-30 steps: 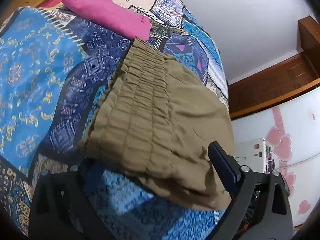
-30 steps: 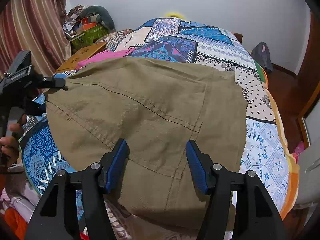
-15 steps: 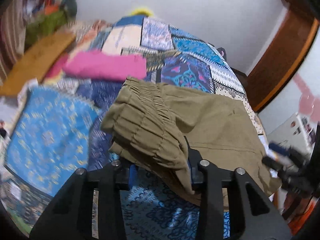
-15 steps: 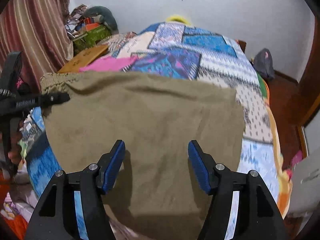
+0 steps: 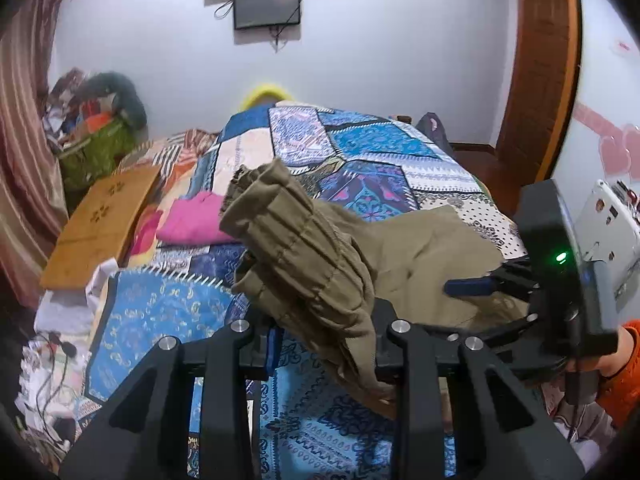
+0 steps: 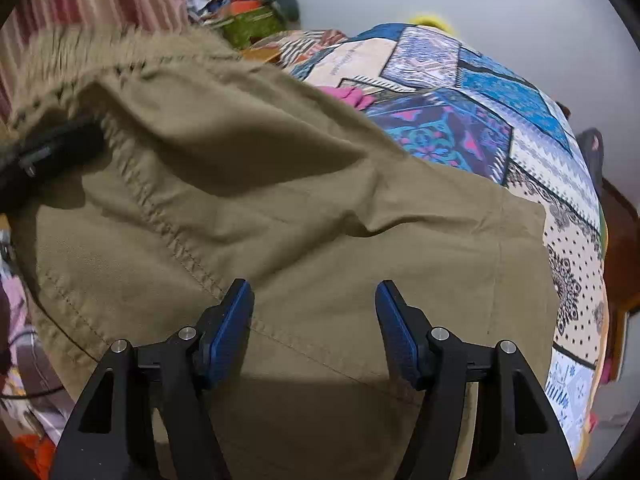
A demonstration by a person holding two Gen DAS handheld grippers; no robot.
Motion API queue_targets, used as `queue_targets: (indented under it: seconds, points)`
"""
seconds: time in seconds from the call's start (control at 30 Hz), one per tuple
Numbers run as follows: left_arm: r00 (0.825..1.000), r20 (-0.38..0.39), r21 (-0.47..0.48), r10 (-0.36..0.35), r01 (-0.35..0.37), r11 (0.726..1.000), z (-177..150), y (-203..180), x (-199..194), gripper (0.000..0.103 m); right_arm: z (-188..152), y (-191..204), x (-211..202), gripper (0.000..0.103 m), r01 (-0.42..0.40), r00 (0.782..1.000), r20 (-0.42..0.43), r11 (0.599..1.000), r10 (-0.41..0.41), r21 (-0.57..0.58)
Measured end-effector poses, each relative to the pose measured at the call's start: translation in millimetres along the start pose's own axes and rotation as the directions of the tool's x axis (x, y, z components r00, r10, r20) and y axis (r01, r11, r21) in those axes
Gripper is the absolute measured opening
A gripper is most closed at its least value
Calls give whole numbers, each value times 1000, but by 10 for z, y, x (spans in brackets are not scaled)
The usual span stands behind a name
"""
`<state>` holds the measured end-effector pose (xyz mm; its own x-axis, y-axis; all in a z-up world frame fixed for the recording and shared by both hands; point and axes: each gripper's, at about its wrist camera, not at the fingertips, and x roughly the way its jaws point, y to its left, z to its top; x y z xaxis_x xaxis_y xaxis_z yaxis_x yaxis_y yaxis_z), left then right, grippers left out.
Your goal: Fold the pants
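Olive-khaki cotton pants (image 5: 304,264): gathered waistband is clamped in the left gripper (image 5: 324,344), lifted above the patchwork bedspread (image 5: 376,148). Right gripper (image 6: 314,320) is held open over the near fabric.

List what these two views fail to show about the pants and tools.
- Left tool, left wrist view: its pads are buried in the bunched waistband of the pants.
- Pants' near hem, right wrist view: cut off behind the right tool.
- Waistband, right wrist view: motion-blurred.
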<state>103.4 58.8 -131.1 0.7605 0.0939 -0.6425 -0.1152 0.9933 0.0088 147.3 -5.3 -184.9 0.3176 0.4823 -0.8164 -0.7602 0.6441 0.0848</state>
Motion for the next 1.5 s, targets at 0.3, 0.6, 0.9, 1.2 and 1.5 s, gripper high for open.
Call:
queue_targets:
  seconds: [0.3,0.6,0.9,1.2,1.5]
  points:
    - [999,47,53,-11,8,999,191,-213,-137,30,-366,-260,-553,60,27,992,119,990,-44,138]
    - [996,74,143,-42,31,989,299,-583,-239,30,-1174,-756,-920,60,193,973,61,932,-222,306]
    - [991,55,196,-125,112,974,425,-1065,-182,27,-1435,-852,-796,60,101,984,91,907,-151,409]
    - [971,-37,225,-237,239,945,441,-1634,69,25,-1469,-927,-769,60,58,986,119,905,-119,421]
    - [952,-156,290,-263,299,909,153,-2126,388,25,-1524,-922,-836,60,67,983,125,900,-133,432]
